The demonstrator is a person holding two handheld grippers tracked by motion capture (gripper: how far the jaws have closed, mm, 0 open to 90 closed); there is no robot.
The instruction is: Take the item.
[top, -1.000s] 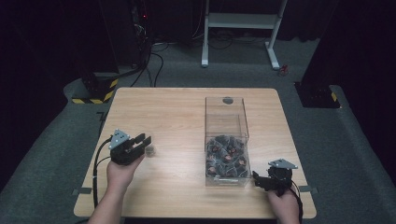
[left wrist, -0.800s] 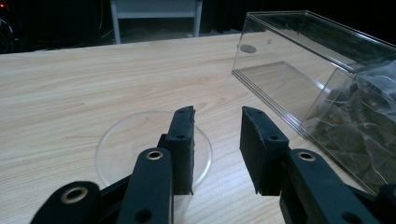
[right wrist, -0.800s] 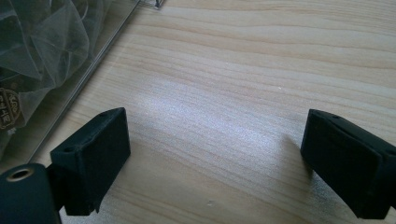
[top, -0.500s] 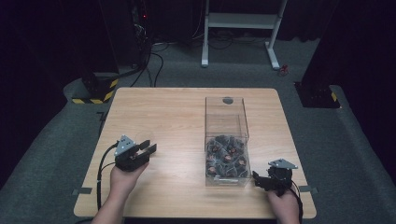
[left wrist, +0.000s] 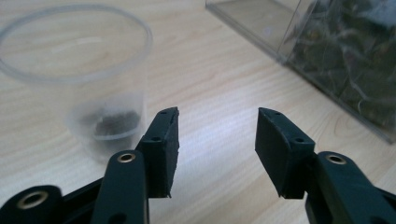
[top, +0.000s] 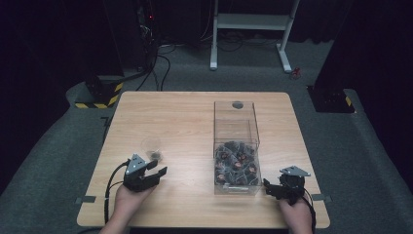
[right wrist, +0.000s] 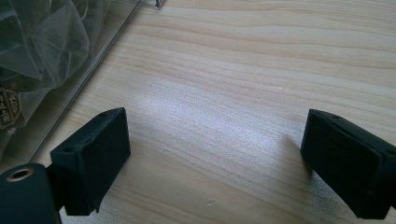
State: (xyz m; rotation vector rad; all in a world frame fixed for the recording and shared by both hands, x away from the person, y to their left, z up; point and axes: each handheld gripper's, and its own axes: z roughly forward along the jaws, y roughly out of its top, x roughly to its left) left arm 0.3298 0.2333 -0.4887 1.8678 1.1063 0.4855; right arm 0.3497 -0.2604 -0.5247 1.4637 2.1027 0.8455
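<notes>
the left gripper sat low at the table's near left, its jaws part open with nothing between them; they had just been opening. just beyond its tips stood a clear plastic cup, upright, with something dark in its bottom. the right gripper rested at the near right, jaws wide and empty, just beside the clear box of dark wrapped pieces.

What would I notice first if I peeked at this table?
Probably the tall clear box right of the table's middle, its near end heaped with small dark wrapped things. Next, a little clear cup with something dark at its bottom stands on the left, just beyond the left gripper, whose jaws have just been opening, empty.
</notes>
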